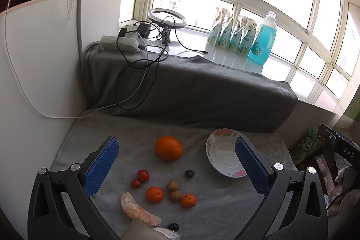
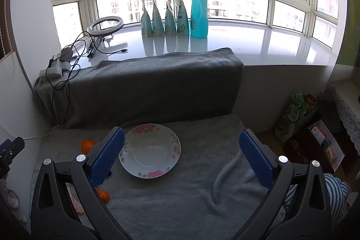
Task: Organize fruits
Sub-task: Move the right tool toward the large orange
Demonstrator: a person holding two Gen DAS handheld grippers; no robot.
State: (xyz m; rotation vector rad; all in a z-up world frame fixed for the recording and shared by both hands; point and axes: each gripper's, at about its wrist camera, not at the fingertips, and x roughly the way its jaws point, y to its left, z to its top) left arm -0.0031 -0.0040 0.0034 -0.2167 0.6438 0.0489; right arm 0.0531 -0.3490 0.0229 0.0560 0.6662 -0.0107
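Two tongs spread wide over scattered fruit

Two tongs hang released, gripping nothing. Between the blue pads of the left tongs (image 1: 176,167) lies the fruit on the grey towel (image 1: 139,127): a large orange (image 1: 169,148) farthest out, two cherry tomatoes (image 1: 140,178) touching each other toward the left pad, two mandarins (image 1: 154,194) nearer, two small brown fruits (image 1: 172,186) between them, a dark fruit (image 1: 189,173) toward the right pad, and a peeled mandarin piece (image 1: 137,210) closest in. The flowered bowl (image 1: 219,150) sits partly behind the right pad, near the towel's right edge. Bare towel separates it from the fruit.

The right tongs (image 2: 181,158) frame the bowl (image 2: 149,151) just beside their left pad; rumpled, bare towel fills the span toward the right pad.
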